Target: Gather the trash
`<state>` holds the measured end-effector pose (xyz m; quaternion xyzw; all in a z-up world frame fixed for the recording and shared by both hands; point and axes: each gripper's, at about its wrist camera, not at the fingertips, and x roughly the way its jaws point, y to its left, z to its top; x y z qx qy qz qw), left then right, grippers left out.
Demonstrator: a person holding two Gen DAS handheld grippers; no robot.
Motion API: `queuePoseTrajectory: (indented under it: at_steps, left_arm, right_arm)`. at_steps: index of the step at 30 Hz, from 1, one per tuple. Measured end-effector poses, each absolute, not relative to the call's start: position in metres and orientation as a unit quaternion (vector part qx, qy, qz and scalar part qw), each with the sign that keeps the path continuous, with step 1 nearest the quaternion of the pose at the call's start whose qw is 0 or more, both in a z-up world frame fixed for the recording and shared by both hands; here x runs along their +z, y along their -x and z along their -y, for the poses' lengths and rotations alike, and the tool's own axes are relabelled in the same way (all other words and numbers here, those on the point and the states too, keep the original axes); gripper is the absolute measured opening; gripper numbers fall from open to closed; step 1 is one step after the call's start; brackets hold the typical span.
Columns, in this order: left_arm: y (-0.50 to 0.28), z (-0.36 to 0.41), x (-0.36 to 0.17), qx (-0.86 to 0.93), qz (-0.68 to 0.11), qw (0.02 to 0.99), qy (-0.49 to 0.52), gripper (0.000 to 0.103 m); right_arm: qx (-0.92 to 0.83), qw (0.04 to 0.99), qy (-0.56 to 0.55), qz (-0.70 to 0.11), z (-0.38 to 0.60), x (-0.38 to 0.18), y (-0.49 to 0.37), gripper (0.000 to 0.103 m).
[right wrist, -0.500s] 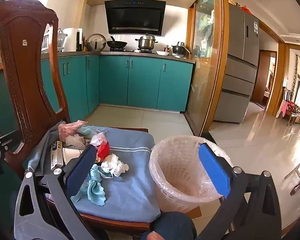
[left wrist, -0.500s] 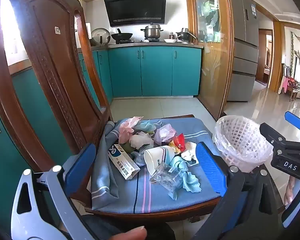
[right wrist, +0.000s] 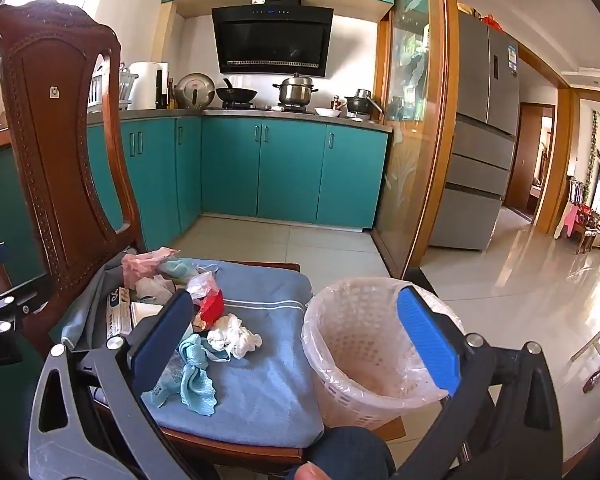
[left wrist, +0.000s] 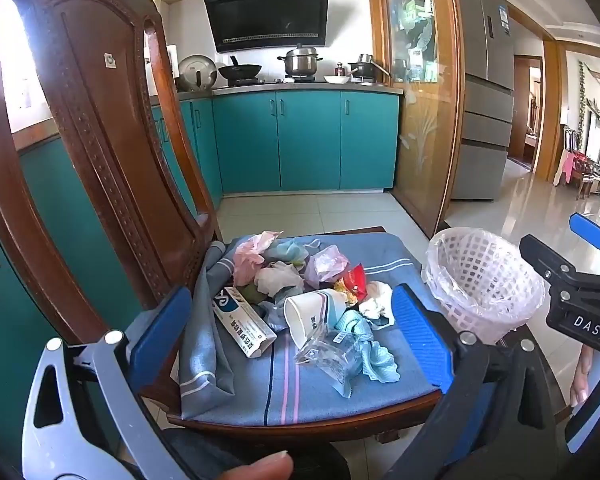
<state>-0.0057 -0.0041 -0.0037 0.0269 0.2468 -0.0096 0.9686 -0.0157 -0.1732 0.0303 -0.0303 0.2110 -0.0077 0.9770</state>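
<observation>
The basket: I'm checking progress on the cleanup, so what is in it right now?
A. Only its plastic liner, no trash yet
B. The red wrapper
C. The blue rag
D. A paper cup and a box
A: the basket shows only its liner inside, while the cup, box, blue rag and red wrapper all lie on the chair cushion.

In the right wrist view, the left finger (right wrist: pixel 162 344) of the right hand-held gripper (right wrist: pixel 296 340) hides the paper cup and most of the toothpaste box (right wrist: pixel 116 316). The basket's (right wrist: pixel 352 320) base at 6 o'clock sits behind a knee.
</observation>
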Motion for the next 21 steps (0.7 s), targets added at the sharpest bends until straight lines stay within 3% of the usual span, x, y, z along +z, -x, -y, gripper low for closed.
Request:
queuePoseTrajectory:
  at_steps: [21]
  left_arm:
    - [-0.001, 0.007, -0.003, -0.013, -0.254, 0.967, -0.03, 0.1]
  right_arm:
    - [-0.006, 0.978, 0.031, -0.206, 0.172, 0.029, 0.015, 0.1]
